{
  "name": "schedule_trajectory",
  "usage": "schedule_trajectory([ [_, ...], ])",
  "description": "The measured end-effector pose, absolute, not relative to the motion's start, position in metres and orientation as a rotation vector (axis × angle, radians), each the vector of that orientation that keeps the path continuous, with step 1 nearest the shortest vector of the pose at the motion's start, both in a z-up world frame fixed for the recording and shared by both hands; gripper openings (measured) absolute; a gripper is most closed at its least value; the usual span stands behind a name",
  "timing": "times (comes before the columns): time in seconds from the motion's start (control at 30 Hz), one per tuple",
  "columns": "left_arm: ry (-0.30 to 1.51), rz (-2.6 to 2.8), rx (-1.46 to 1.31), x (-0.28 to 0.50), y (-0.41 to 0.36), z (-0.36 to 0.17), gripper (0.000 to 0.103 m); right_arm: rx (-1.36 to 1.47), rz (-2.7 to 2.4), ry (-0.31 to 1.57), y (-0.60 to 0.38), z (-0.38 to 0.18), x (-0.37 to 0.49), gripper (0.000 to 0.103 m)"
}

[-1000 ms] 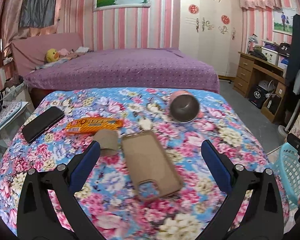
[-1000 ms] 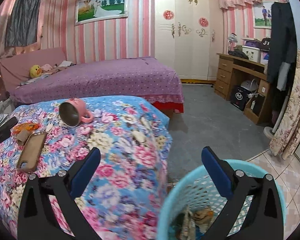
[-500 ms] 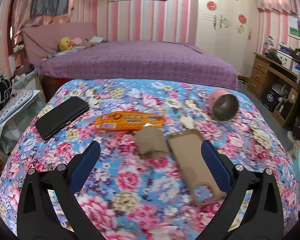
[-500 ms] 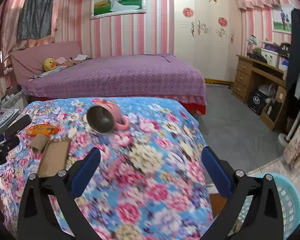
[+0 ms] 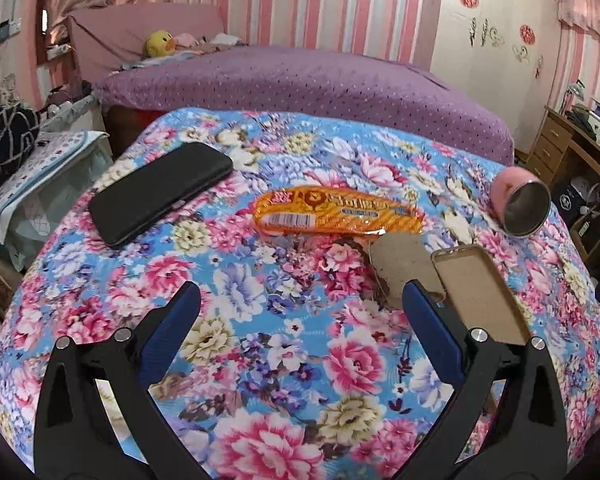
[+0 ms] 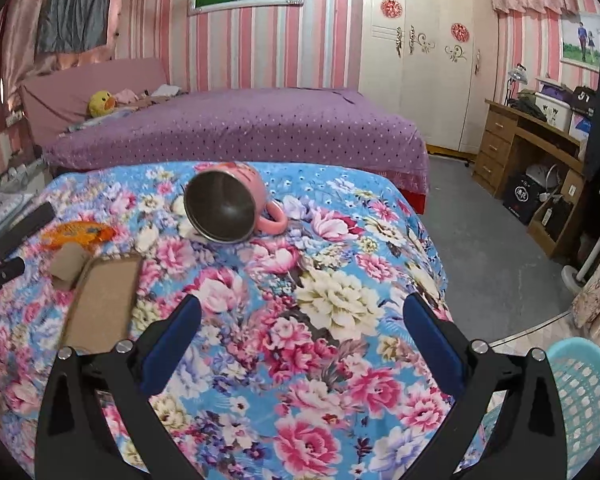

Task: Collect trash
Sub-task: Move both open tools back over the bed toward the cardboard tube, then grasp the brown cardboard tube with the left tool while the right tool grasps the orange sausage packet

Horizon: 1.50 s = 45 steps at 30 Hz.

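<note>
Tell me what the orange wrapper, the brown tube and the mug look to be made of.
Wrapper: glossy printed plastic film, by its sheen and crimped ends. Tube: matte brown cardboard, seemingly flattened. Mug: dull grey metal inside, likely steel; smooth pink outside, plastic or enamel, hard to tell.

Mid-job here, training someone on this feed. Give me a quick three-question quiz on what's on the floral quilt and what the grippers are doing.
1. True or false: the pink mug stands upright on the floral quilt.
2. Multiple choice: what lies closest to the orange snack wrapper? A) black phone B) cardboard tube C) blue basket
3. Fill in: the left gripper and right gripper are both ____ and hold nothing.

Key: 1. False, it lies on its side with its opening towards the camera. 2. B, the tube sits right by the wrapper's right end, next to the tan phone case. 3. Open.
</note>
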State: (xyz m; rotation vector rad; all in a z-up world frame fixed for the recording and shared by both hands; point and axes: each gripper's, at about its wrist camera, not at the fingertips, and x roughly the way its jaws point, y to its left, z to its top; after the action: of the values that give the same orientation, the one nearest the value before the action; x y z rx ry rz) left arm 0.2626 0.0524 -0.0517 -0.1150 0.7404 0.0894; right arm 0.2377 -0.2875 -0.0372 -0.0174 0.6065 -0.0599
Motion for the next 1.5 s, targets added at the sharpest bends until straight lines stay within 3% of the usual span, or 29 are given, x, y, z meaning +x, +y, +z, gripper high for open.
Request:
schedule_trajectory([
  [0.3,0.786,0.013,-0.175,0.292,0.029,-0.063,0.096,-0.024,-0.057,0.627,-0.290,-0.043,0.244,0.099],
  [0.4,0.825,-0.044,-0.176,0.303,0.013,-0.068,0.078,-0.031,-0.058,0.632,-0.291,-0.045,0.245,0.099],
  [0.47,0.845,-0.081,-0.193,0.307,0.007,-0.072,0.056,-0.029,-0.057,0.638,-0.293,-0.046,0.245,0.099],
  [0.67,0.818,-0.116,-0.171,0.301,-0.003,-0.067,0.035,-0.017,-0.058,0.639,-0.298,-0.047,0.246,0.099],
  [0.9,0.776,-0.123,-0.135,0.275,0.014,-0.044,0.035,-0.051,-0.049,0.622,-0.285,-0.042,0.244,0.099],
  [1.1,0.709,-0.016,-0.116,0.254,0.078,-0.025,0.035,-0.068,0.024,0.613,-0.247,-0.037,0.243,0.099],
  [1.5,0.686,0.192,-0.169,0.243,0.199,-0.021,0.035,-0.156,0.221,0.615,-0.085,-0.023,0.290,0.098],
])
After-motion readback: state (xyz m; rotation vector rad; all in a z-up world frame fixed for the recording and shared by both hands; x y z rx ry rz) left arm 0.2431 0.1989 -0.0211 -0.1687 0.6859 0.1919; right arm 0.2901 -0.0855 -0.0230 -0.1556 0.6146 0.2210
